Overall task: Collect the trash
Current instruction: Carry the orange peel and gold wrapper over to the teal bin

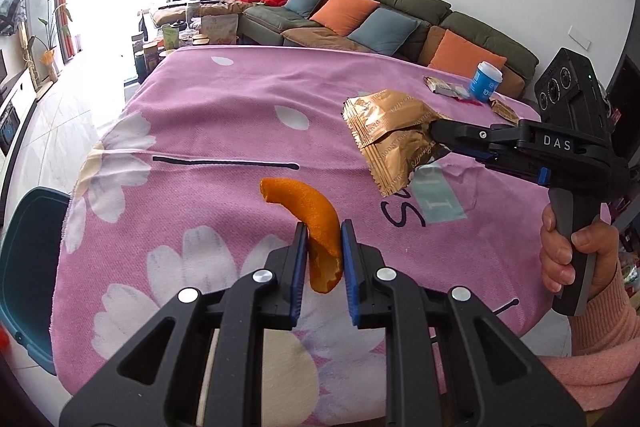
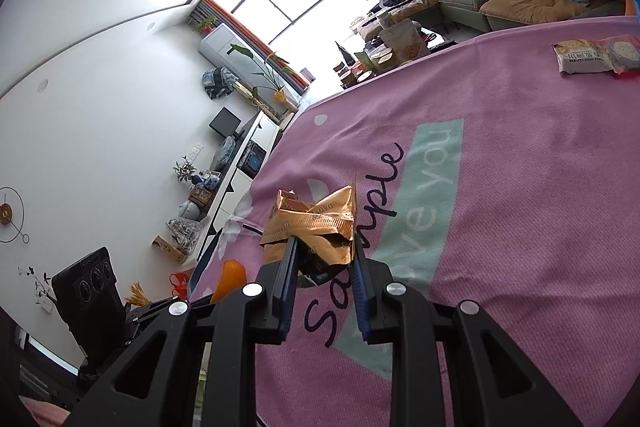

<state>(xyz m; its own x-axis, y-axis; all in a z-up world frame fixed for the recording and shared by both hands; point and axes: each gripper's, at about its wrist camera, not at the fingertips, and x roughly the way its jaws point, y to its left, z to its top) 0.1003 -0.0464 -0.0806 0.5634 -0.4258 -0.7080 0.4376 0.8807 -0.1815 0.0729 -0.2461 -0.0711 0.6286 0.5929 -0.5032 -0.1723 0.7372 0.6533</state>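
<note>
My left gripper [image 1: 324, 241] is shut on a curved orange peel [image 1: 308, 211] and holds it above the pink flowered tablecloth [image 1: 224, 107]. My right gripper [image 2: 326, 251] is shut on a crumpled gold snack wrapper [image 2: 316, 223], also lifted above the cloth. In the left wrist view the right gripper [image 1: 434, 131] comes in from the right with the gold wrapper [image 1: 388, 135] sticking out toward the left. In the right wrist view the orange peel [image 2: 230, 279] shows low at the left. A dark teal bin [image 1: 28, 267] stands on the floor at the table's left edge.
More wrappers [image 1: 448, 87] and a blue and white cup [image 1: 486, 77] lie at the table's far right; a snack packet [image 2: 592, 57] shows there in the right wrist view. A sofa with cushions [image 1: 360, 15] lies behind the table.
</note>
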